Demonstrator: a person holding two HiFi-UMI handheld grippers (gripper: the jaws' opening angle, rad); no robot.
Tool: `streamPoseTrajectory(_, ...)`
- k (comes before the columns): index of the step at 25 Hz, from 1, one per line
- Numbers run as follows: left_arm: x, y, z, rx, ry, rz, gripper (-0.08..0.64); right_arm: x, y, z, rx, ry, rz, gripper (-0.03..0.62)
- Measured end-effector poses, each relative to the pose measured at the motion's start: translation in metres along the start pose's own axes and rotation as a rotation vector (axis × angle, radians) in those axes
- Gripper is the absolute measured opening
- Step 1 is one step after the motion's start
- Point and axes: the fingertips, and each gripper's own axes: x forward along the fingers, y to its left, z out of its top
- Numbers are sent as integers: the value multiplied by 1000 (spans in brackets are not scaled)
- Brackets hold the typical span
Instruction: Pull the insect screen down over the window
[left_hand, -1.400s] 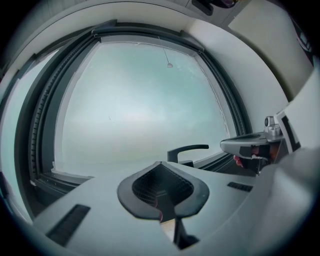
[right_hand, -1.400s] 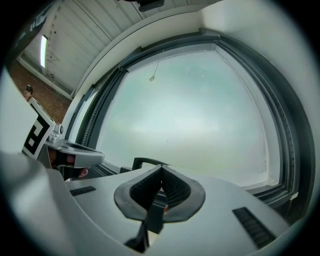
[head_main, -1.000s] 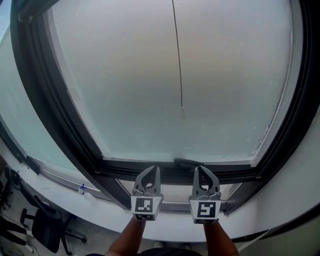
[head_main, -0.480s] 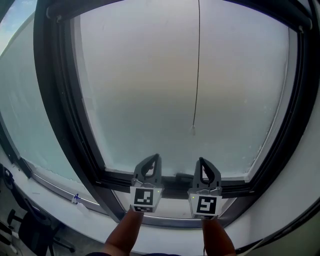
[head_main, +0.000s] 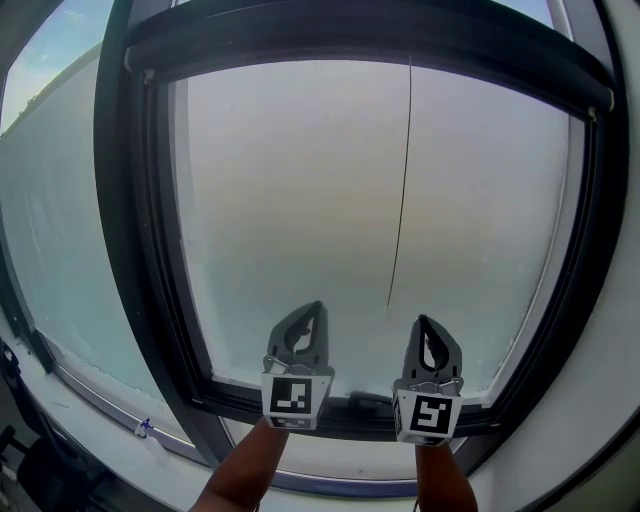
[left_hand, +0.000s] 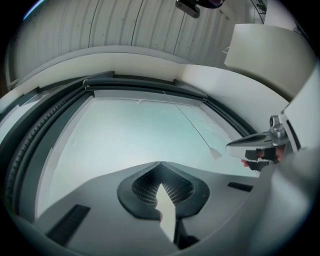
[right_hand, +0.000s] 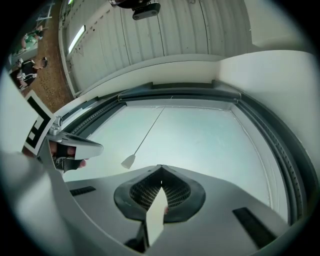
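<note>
- While both grippers pointed up at the pane (head_main: 290, 200), we found each pair of jaws closed tip to tip with nothing between them: the left gripper (head_main: 314, 308) and the right gripper (head_main: 427, 322) stood side by side, apart, low before the glass.
- A thick dark frame (head_main: 130, 250) held that pane, which looked pale, frosted and smooth.
- Across the frame's top ran the screen box (head_main: 370, 40), a long dark rounded bar. We saw no mesh of the screen below it, and the pane lay uncovered.
- From the box a thin dark cord (head_main: 402, 180) hung straight down the pane, right of centre. It ended in a small pale tab (right_hand: 128, 161) just above the grippers and between them, nearer the right one, touching neither.
- Each gripper was smooth grey plastic, tapering to a point, with a drop-shaped opening in its shell.
- Inside the jaws, the pads (right_hand: 175, 192) were dark and finely ribbed.
- Behind each gripper sat a white cube (head_main: 290, 397) printed with black square markers.
- A bare forearm (head_main: 245, 470) reached up behind the left gripper.
- Below the frame curved a pale, smooth sill (head_main: 100, 405).
</note>
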Motion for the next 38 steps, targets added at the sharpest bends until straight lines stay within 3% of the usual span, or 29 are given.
streamPoseTrajectory(9, 40, 5, 57, 175, -98, -26, -5, 37, -22, 59, -57, -144, -24, -5)
streamPoseTrajectory(13, 55, 8, 79, 186, -128, -15, -5, 54, -29, 76, -74, -160, -32, -5)
streamPoseTrajectory(17, 76, 8, 94, 184, -155, -56, -5, 71, -33, 97, -30, -165, -38, -5)
streamPoseTrajectory(21, 96, 11, 110, 224, -166, -57, -5, 86, -32, 113, -79, -174, -18, -5)
streamPoseTrajectory(24, 112, 12, 125, 320, -178, -43, -5, 97, -35, 121, -66, -163, -24, -5)
streamPoseTrajectory(28, 124, 16, 140, 433, -180, -10, -5, 107, -40, 125, -171, -144, -26, -5)
streamPoseTrajectory(33, 128, 20, 164, 637, -214, 44, -5, 114, -50, 145, -277, -157, -32, -5)
streamPoseTrajectory(38, 135, 24, 175, 780, -182, 41, -5, 119, -58, 166, -490, -174, -87, -5)
